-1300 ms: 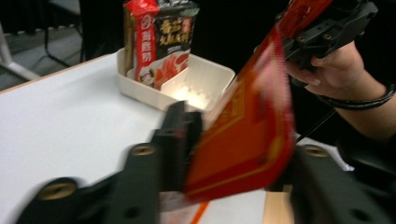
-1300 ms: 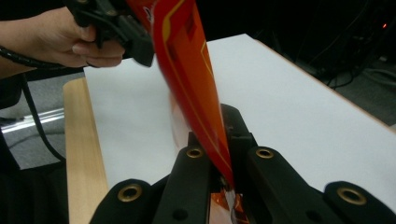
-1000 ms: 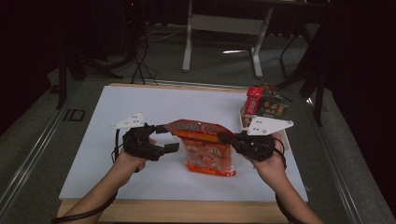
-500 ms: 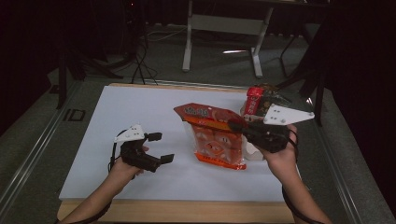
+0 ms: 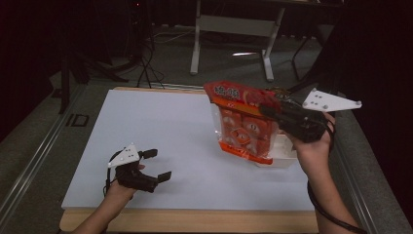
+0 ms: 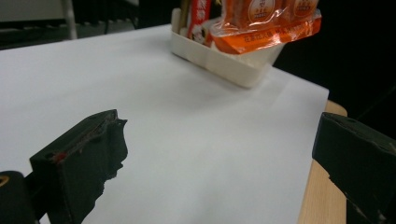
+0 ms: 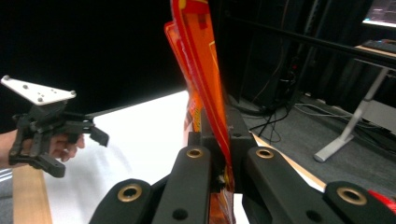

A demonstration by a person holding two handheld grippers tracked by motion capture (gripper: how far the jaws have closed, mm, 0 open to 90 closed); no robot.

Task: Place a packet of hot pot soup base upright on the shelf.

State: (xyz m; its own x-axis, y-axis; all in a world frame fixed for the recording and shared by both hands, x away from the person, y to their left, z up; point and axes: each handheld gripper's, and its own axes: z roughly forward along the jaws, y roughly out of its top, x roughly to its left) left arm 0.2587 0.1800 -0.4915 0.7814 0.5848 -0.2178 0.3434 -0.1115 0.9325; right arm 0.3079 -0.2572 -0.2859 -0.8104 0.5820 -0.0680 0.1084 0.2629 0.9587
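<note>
Dim workshop floor with cables and a white table frame lay behind the surface [image 5: 160,131], a white sheet over a wooden top. An orange snack bag [image 5: 241,122] hung in the air above the right side of that sheet, lifted clear of it, its sealed top edge uppermost and its lower end tilted down toward a white tray [image 5: 282,155] standing beneath it at the right edge. In the left gripper view the bag's bottom seam hovered just over the tray [image 6: 219,58], which held a red-and-white packet [image 6: 200,18] upright in its near corner.

The right hand-held gripper [image 5: 272,111] was clenched on the bag's upper right edge, with its grey three-cornered plate raised toward the right. In the right gripper view the two black jaws stood pressed together with the thin orange film [image 7: 205,88] pinched edge-on between them, rising straight up out of the grip.

The left hand-held gripper [image 5: 158,165] sat low over the near left part of the sheet, well apart from the bag, its jaws spread wide and nothing between them; they had just been opening. Its own view showed the two black jaws far apart over bare white paper, with the wooden rim of the surface [image 6: 322,200] at the lower right.
</note>
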